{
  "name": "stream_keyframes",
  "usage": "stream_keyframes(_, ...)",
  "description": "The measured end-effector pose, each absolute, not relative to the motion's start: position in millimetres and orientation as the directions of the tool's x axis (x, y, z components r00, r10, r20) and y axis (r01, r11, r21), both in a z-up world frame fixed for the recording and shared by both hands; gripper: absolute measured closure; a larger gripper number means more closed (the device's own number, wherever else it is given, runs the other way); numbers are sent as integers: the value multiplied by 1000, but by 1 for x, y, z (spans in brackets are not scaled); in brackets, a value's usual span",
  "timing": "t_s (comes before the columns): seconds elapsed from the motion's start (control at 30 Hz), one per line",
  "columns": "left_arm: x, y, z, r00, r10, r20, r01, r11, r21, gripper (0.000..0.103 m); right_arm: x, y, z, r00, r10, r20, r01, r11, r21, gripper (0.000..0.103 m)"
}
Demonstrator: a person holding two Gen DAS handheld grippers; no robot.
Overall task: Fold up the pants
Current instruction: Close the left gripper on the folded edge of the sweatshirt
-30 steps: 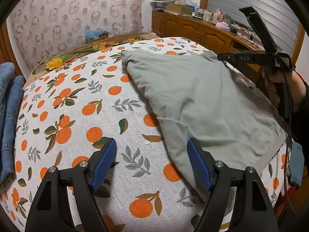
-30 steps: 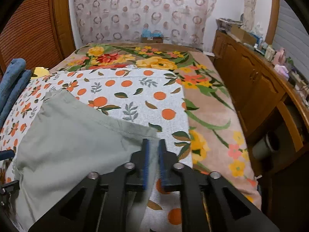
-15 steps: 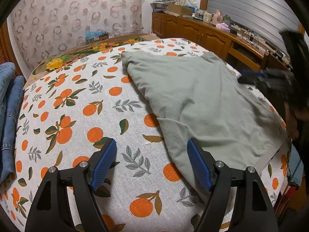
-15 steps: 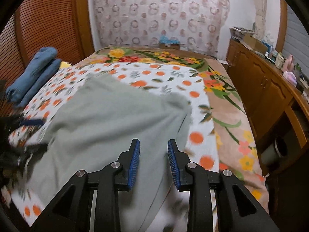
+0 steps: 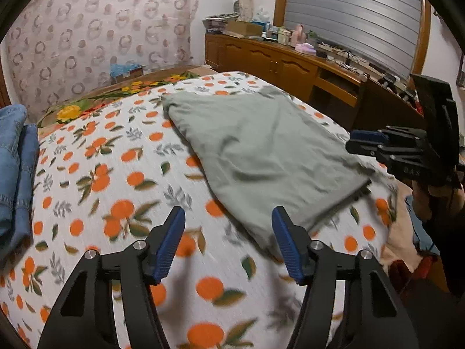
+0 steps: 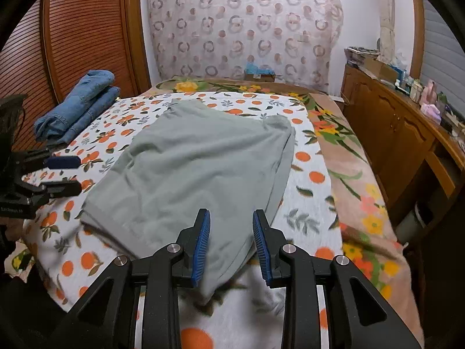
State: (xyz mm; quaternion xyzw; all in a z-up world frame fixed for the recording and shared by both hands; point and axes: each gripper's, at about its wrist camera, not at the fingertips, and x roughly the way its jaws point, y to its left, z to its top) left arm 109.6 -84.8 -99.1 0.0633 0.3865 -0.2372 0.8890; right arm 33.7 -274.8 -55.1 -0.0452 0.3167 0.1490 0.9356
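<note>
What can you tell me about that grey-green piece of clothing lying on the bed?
The pale grey-green soft cloth pants lie folded flat in a broad, tapering shape on the white bedspread printed with oranges. The fabric looks soft and matte, with shallow wrinkles and a stitched band along the near left edge. The far end is narrower, with a small bunched corner on the right. Nothing grips them: both pairs of blue-padded fingers are clear of the cloth. Folded blue denim lies apart, far left.
</note>
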Motion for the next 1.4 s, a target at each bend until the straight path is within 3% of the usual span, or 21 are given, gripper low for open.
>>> stream_keyframes(0.03, 107, -85, -99, 586, -377, -717, 475, 877, -73, 51, 32, -275, -56, 752, 256, -607, -311, 950, 16, 71)
stream_keyframes(0.17, 96, -89, -101, 569, -392, -723, 502, 862, -73, 57, 27, -267, -56, 753, 252, -608, -309, 951, 12, 70)
stream_keyframes(0.93, 101, -116, -123, 525, -374, -764, 530, 847, -50, 55, 24, -258, -65, 730, 258, -633, -306, 952, 35, 66)
stream_keyframes(1.07, 101, -117, -121, 532, -387, -753, 541, 840, -49, 64, 23, -259, -65, 730, 259, -633, -306, 951, 36, 66)
stream_keyframes(1.33, 110, -121, -124, 534, -372, -759, 530, 847, -42, 64, 17, -260, -64, 730, 261, -631, -306, 951, 38, 66)
stream_keyframes(1.4, 107, -122, -123, 538, -381, -752, 538, 842, -41, 71, 13, -260, -63, 729, 263, -632, -310, 950, 38, 66)
